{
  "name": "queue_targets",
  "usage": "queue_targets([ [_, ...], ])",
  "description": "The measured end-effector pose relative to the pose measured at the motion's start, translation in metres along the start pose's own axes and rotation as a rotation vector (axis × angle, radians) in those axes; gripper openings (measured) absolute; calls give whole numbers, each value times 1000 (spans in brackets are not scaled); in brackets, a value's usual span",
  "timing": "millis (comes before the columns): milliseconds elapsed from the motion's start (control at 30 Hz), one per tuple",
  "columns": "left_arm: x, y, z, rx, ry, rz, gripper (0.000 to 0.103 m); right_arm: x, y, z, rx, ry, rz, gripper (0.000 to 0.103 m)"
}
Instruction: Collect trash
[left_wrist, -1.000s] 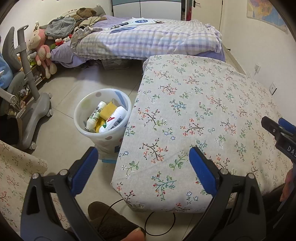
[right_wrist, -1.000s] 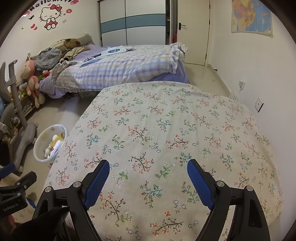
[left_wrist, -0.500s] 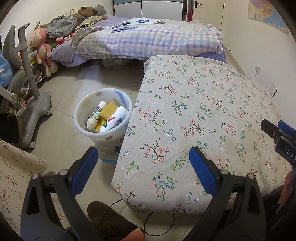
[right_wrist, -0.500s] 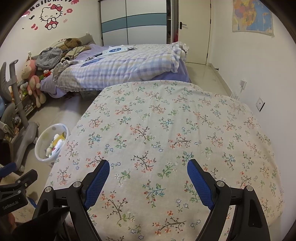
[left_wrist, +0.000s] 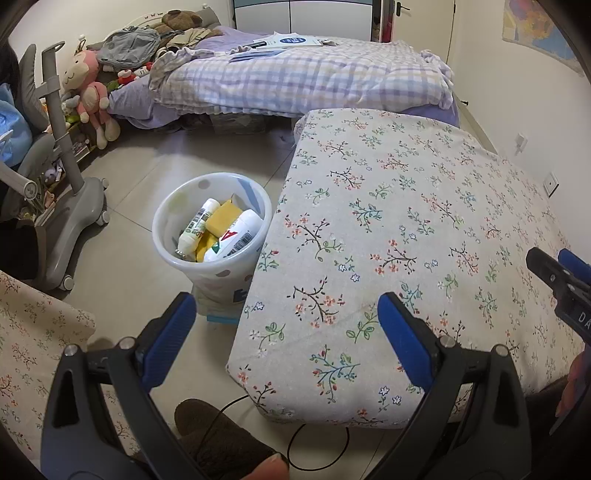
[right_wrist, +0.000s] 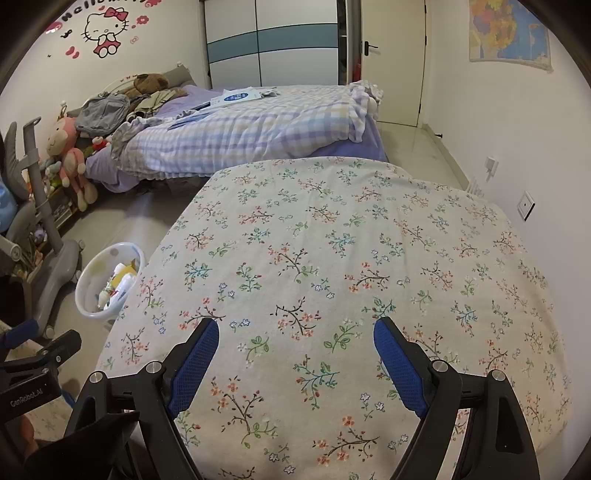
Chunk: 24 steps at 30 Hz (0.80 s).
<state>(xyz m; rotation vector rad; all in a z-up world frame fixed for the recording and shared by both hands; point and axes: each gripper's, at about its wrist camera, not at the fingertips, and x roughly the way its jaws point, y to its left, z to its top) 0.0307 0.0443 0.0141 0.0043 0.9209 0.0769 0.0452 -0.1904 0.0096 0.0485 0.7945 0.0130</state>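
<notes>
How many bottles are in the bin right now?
2 show in the white bin: a slim bottle leaning at its left, and a wider bottle at the right, a yellow item between them. More may lie hidden underneath.

There is 1 white bin (left_wrist: 212, 236) on the floor. Inside it are 2 white bottles, 1 thin one (left_wrist: 195, 229) and 1 fat one (left_wrist: 236, 236), and 1 yellow sponge (left_wrist: 223, 218). There is 1 table with a flower cloth (right_wrist: 332, 266). There is 1 bed (left_wrist: 295, 81) with 1 checked blanket (right_wrist: 251, 136). On the bed sit 1 brown teddy bear (right_wrist: 147, 83) and 1 grey bag (right_wrist: 103, 110). 1 pink monkey toy (left_wrist: 86, 92) leans by the bed. On the walls are 1 map (right_wrist: 509, 33) and 1 cat sticker (right_wrist: 107, 31). There is 1 white door (right_wrist: 391, 62).
</notes>
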Motion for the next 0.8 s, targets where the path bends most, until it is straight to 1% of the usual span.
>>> queue_targets([
  [667,3,1,2,-17,2,4,98,3,-1,-1,8,12,-4,87],
  [800,5,3,3,-27,15,5,98,9,-6,-4,12,21,-19,87],
])
